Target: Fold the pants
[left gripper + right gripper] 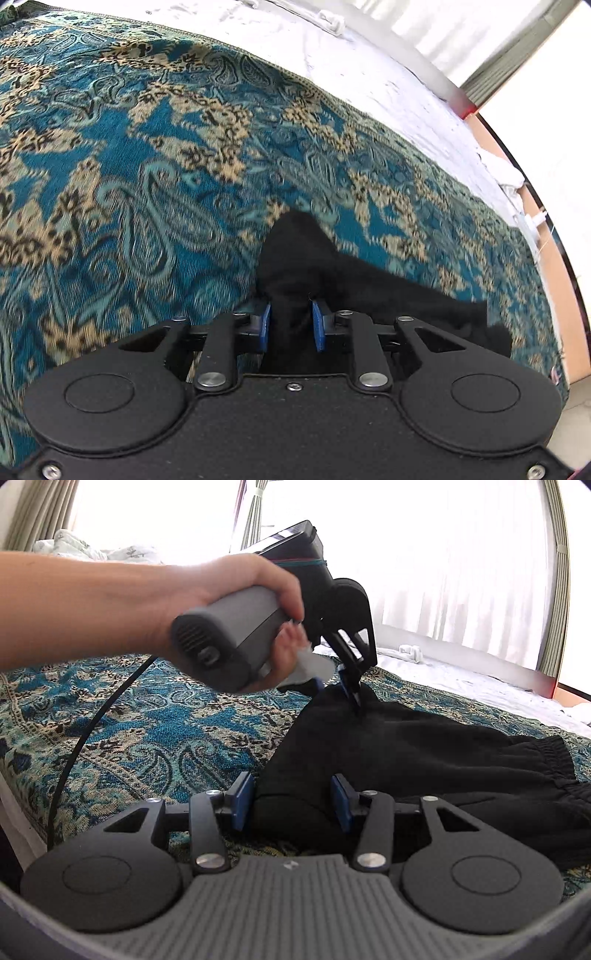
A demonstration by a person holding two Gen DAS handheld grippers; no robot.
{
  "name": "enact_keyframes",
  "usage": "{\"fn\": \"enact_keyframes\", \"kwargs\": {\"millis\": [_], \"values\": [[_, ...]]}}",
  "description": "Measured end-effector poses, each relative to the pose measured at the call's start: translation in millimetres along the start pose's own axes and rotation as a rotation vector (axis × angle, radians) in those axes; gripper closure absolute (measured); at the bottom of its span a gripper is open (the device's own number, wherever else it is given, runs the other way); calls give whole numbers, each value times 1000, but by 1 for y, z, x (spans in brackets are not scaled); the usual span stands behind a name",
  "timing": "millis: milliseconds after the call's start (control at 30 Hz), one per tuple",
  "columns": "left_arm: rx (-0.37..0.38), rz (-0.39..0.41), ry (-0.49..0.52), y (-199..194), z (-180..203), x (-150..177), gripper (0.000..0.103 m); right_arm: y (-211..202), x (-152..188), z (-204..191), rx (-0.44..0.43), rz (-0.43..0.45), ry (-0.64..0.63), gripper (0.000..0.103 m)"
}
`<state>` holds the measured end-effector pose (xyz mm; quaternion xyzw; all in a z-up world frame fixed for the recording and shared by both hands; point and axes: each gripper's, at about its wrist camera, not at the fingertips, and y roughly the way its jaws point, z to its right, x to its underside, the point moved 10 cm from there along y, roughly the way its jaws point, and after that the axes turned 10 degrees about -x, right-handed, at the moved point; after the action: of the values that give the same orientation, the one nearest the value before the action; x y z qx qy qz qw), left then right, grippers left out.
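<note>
Teal-and-tan paisley cloth (155, 723) is covering the bed, w/ a white sheet (369, 66) lying past its far edge and pale curtains (461, 561) glowing at the window behind. Black pants (424, 749) are lying on the paisley cloth, elastic waistband bunching toward the right in the right wrist view, one end lifting up into a peak. A person's hand (236, 587) is holding the left gripper (352, 690) by its grey handle; that tool is pointing down & pinching the peak of the pants, blue pads (264, 325) pressing fabric on both sides. Right gripper (291, 801) is straddling a thick fold of the pants, pads touching the cloth on each side, so it's clamping the near edge.
</note>
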<state>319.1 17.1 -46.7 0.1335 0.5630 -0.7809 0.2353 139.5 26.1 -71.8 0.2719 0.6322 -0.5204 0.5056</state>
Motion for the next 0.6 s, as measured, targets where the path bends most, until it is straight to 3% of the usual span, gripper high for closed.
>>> {"fn": "enact_keyframes", "kwargs": {"millis": [67,200,267,433,600], "values": [[4,-11,-24,4,-2,-5,82,-2,2,0,1,6,-6,54],[-9,72,-74,5,-8,-22,82,-3,1,-1,3,13,-13,54],[-21,66,-87,10,-8,-26,83,-3,2,-1,2,14,-17,54],[-104,142,72,6,10,-29,82,-3,0,-1,-3,19,-13,54],[-55,149,6,2,6,-32,83,-3,0,-1,-2,22,-16,54]]}}
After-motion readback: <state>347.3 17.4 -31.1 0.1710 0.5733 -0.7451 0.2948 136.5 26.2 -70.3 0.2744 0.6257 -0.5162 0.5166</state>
